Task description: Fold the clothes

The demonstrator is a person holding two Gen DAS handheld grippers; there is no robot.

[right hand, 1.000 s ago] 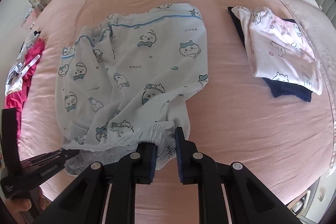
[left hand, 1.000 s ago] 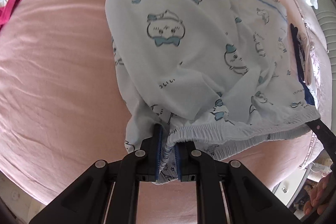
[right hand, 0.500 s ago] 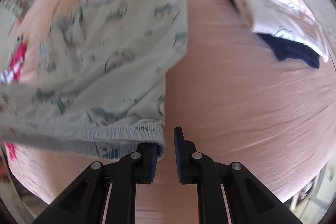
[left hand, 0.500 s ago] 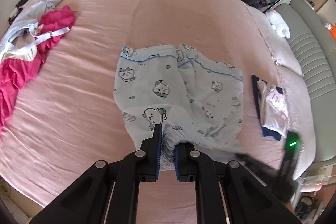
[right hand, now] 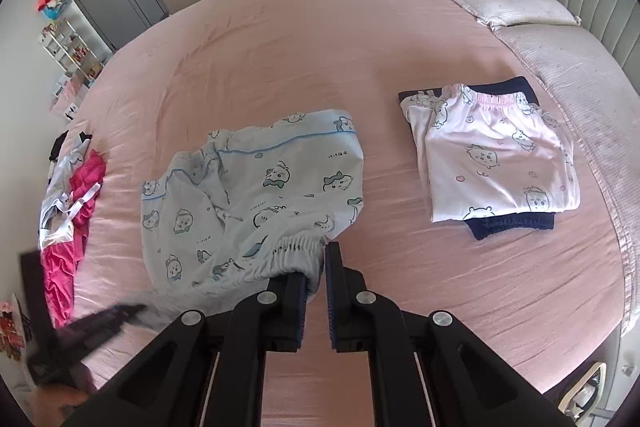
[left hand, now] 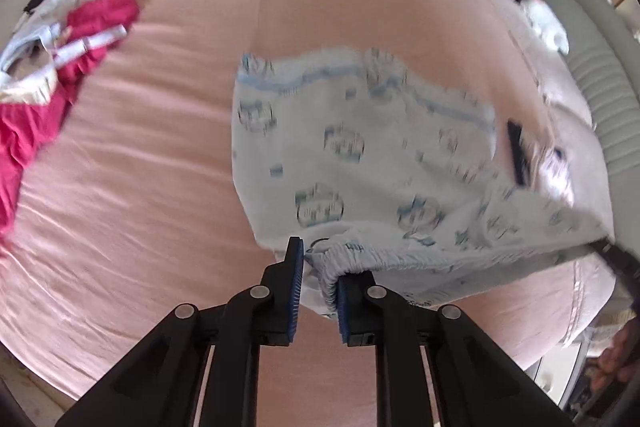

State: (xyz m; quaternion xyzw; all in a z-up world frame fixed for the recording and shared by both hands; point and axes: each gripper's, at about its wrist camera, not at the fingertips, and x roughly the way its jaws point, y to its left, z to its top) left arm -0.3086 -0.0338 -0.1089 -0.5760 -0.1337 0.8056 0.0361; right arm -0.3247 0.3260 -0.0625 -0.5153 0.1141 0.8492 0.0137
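The left claw (left hand: 318,277) is pinching the gathered elastic waistband of the light-blue cartoon-print shorts (left hand: 352,163), the cloth bunched between its blue pads. The right claw (right hand: 316,277) is standing slightly spread, the waistband's other end lying against its left finger (right hand: 298,291); whether it is gripping is unclear. The shorts (right hand: 256,187) are lying rumpled on the pink bed (right hand: 320,39), leg hems away from both claws. To the right of the shorts, well apart, a folded pink cartoon-print garment (right hand: 496,155) is resting on a folded navy one (right hand: 512,227). To the left of the shorts, a magenta and white clothes heap (right hand: 68,227) is lying at the bed's edge.
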